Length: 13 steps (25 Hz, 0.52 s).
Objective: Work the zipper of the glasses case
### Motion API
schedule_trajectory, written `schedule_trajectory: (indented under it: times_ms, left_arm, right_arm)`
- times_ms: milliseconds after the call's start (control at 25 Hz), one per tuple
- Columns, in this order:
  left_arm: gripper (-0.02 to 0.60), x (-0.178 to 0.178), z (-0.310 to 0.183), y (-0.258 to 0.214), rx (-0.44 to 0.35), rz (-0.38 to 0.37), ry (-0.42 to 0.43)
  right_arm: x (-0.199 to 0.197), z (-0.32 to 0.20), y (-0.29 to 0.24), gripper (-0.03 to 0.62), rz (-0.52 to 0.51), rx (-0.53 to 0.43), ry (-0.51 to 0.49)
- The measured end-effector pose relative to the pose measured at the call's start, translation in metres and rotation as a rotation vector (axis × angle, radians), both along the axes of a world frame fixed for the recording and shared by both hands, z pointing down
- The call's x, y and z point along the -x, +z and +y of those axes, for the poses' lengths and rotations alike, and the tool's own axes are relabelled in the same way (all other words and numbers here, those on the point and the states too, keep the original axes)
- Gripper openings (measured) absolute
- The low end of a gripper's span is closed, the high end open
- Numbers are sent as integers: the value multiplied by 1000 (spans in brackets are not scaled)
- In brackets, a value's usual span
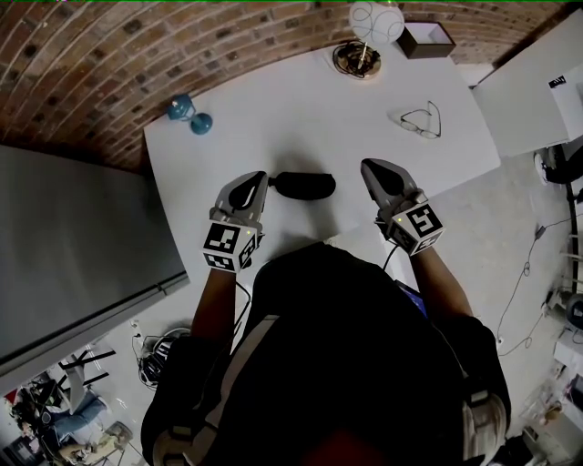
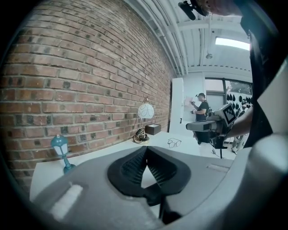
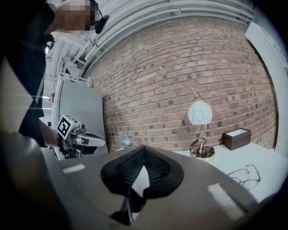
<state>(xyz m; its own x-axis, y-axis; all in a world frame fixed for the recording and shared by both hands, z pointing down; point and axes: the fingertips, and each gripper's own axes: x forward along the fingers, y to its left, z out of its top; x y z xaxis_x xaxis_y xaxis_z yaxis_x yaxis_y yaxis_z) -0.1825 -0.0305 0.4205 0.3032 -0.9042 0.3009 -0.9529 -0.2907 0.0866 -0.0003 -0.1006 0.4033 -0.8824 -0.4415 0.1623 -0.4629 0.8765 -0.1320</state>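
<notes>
- Right, case (image 1: 305, 185) lies flat on the desk (image 1: 301, 109), near the front edge and between the two grippers.
- Left gripper (image 1: 257, 182) tip is just beside the case's left end; can't tell if it touches.
- Right gripper (image 1: 373, 169) is clear of the right end.
- Handling, my read: dark rounded shell, light, some give in the walls. It will likely slide or spin on the smooth desk if the zipper is tugged with nothing bracing it.
- Where to hold, my read: one gripper pins or pinches the body at an end, the other pinches the zipper pull and runs along the seam. The pull is a small target, so it needs a fine tip pinch.
- Zipper pull can't be made out from the head view, so which end it sits at is unknown.
- Left gripper: jaws closed together, pads meet at the tip, nothing between. The case doesn't show in its own view.
- Right gripper: the same, jaws fully together and empty, aimed over the desk toward the brick wall (image 3: 180, 67).
- Further out: glasses (image 1: 422, 120) lie loose on the desk, back right, well apart from the case.
- Blue lamp (image 1: 189, 114) stands at the back left corner; globe lamp (image 1: 375, 23) and box (image 1: 425, 39) stand at the far edge by the wall.
</notes>
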Motion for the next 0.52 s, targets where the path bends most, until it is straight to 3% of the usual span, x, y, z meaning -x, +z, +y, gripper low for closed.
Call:
schedule_trajectory:
  times_ms: [520]
  left_arm:
    - [8, -15, -11, 3, 11, -10, 43]
  right_arm:
    - [-6, -3, 6, 3, 4, 23, 4]
